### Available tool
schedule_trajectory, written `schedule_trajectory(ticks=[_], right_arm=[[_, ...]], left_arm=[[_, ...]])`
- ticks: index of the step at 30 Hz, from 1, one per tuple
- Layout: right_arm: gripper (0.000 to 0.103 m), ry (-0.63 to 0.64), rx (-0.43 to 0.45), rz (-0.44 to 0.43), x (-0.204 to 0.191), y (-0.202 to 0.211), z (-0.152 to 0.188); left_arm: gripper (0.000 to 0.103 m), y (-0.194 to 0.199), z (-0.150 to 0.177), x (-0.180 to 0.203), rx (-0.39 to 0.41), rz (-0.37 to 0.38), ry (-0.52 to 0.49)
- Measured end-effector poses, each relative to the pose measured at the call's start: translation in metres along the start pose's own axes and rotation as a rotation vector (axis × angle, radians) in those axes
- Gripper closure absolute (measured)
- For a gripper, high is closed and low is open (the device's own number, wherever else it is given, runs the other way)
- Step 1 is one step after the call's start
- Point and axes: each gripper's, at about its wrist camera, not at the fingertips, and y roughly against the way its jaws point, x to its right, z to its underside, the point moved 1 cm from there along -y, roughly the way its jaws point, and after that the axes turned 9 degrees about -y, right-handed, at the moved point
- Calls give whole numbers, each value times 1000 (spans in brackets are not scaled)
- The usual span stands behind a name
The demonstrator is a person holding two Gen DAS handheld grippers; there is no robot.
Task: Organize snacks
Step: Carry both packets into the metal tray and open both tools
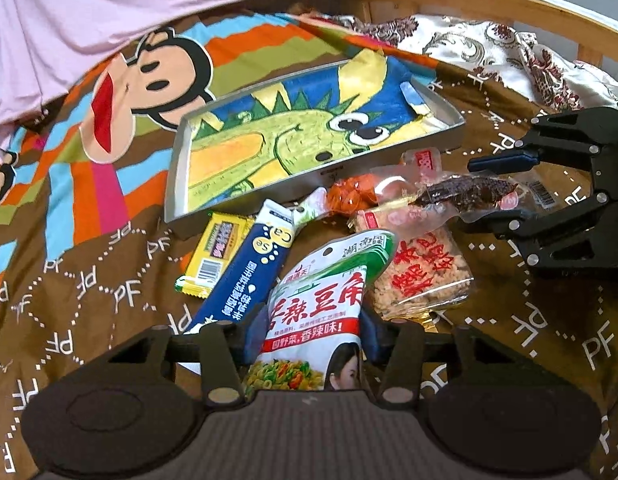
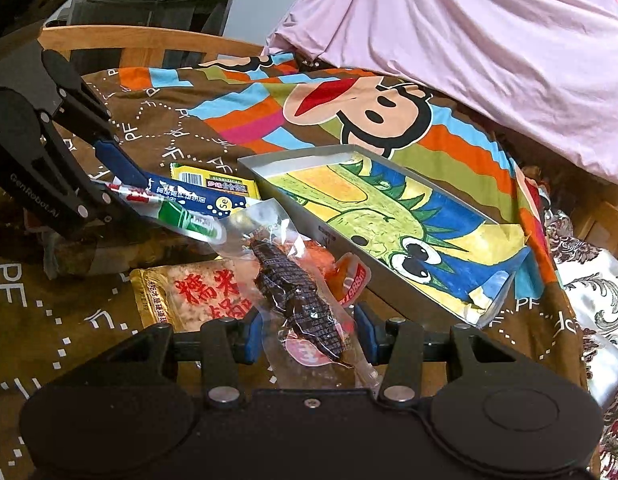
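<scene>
Two grippers each clamp one packet, left gripper a green-white pouch, right gripper a dark snack, beside one tray on a brown bedspread.

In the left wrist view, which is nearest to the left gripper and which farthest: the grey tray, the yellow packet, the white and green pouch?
1. White and green pouch: between the left gripper's fingers.
2. Yellow packet: ahead, to the left.
3. Grey tray: farthest, behind the snack pile.
</scene>
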Motion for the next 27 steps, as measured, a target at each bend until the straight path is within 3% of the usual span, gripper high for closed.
schedule_trajectory(ticks=[4,12,20,27], right_arm=[[55,2,25,25,-2,0,0],[55,-21,101,123,14,-12,-16],[54,-24,104,175,52,-74,-56],[54,-113,19,203,88,-125,-70]], left_arm=[[52,7,-2,-5,51,-22,3],[52,3,-31,-37,168,-49,102],[52,-49,-81,-79,205,-52,187],[52,-111,-118,-93,198,-31,204]])
